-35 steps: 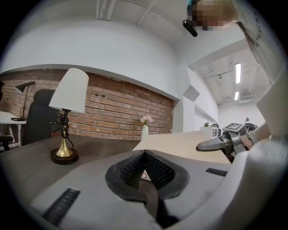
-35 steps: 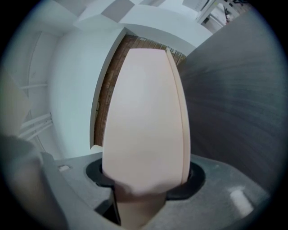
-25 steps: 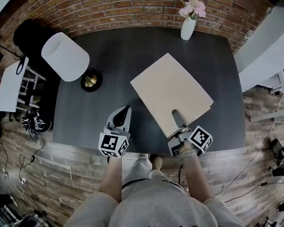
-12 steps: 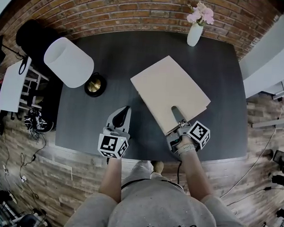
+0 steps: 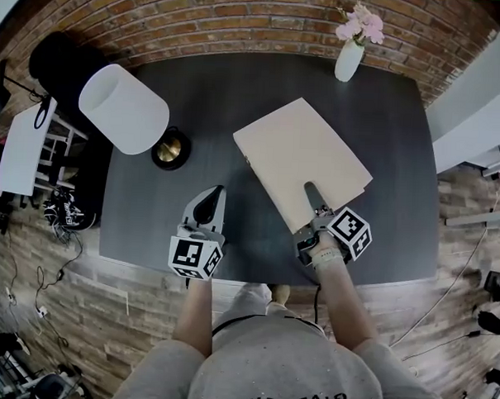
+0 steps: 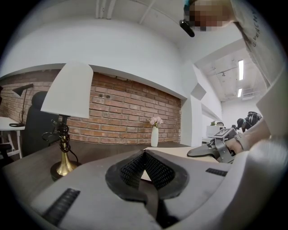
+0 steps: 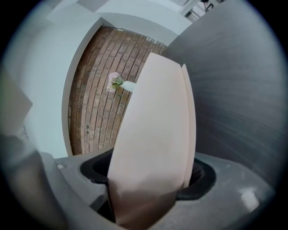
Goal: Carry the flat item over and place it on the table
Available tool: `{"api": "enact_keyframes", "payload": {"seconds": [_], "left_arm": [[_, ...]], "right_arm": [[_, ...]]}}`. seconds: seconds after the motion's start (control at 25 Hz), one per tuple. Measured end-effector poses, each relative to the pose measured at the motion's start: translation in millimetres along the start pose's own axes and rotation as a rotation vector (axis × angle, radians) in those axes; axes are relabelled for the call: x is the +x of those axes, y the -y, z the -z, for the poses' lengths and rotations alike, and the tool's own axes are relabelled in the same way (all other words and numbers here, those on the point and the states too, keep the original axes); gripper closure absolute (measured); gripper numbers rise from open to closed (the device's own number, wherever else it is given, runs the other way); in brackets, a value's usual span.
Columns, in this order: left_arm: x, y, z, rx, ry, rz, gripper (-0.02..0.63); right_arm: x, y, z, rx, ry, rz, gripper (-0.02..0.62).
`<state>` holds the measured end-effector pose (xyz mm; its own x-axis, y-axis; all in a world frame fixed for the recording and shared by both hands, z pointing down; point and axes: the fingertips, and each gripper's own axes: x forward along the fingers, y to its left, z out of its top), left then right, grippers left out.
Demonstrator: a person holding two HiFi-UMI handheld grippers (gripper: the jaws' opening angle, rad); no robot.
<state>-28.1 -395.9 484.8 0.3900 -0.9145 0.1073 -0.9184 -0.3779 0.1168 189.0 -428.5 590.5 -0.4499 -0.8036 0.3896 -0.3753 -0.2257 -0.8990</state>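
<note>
Beige flat item rests on the table. My right gripper is opening its jaws around the near edge, apparently releasing it. My left gripper hovers closed and empty.

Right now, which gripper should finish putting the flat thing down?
Right. The right gripper has the flat item between its opening jaws, over the table. The left gripper is shut and empty.
</note>
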Motion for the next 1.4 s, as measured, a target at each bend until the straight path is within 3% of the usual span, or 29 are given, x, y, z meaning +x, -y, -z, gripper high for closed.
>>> {"api": "enact_keyframes", "payload": {"seconds": [0.24, 0.48, 0.72, 1.12, 1.32, 1.4], "left_arm": [[0, -2, -2, -0.005, 0.01, 0.01, 0.607], [5, 6, -4, -0.008, 0.014, 0.036, 0.607], [13, 22, -7, -0.008, 0.02, 0.074, 0.607], [20, 45, -11, -0.011, 0.026, 0.126, 0.609], [16, 51, -9, -0.012, 0.025, 0.13, 0.607], [13, 54, -8, -0.015, 0.026, 0.13, 0.607]], "right_arm": [[-6, 9, -2, -0.096, 0.03, 0.14, 0.155], [-16, 12, -4, -0.105, 0.035, 0.163, 0.147], [-33, 26, -13, -0.153, 0.037, 0.243, 0.114], [-48, 24, -20, -0.144, 0.057, 0.181, 0.103], [-62, 25, -27, -0.205, 0.072, 0.158, 0.112], [-69, 24, -28, -0.246, 0.075, 0.147, 0.165]]}}
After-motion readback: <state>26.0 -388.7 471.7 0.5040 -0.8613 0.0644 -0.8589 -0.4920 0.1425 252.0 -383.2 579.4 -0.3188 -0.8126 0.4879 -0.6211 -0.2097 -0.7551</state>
